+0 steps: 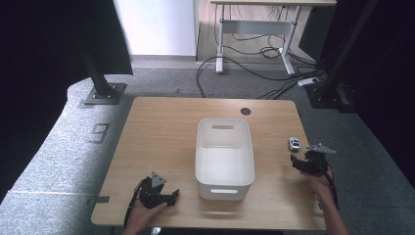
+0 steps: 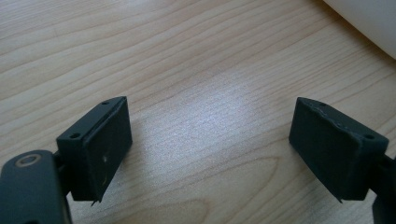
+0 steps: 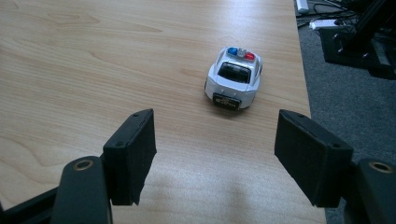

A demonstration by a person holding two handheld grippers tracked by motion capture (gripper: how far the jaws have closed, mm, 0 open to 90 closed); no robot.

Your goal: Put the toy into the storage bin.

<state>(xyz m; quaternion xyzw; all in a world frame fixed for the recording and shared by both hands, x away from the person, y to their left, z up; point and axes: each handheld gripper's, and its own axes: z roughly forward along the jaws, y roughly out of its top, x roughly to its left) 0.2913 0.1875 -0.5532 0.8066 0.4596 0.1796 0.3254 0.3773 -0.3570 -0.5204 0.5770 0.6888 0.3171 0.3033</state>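
Observation:
A small white toy police car [image 3: 234, 78] with blue and red roof lights stands on the wooden table near its right edge, seen also in the high view as the toy car [image 1: 293, 143]. My right gripper [image 3: 215, 154] is open a short way behind it, nothing between its jaws; in the high view the right gripper [image 1: 299, 163] sits just below the car. A white plastic bin [image 1: 224, 157] stands empty in the middle of the table. My left gripper [image 1: 171, 197] rests open near the front left of the table, left of the bin, with bare wood between its jaws [image 2: 210, 144].
The table's right edge [image 3: 308, 88] runs close beside the car, with grey carpet beyond. A round dark hole [image 1: 245, 111] marks the tabletop at the back. A corner of the bin [image 2: 369, 23] shows in the left gripper view. A desk and cables stand behind.

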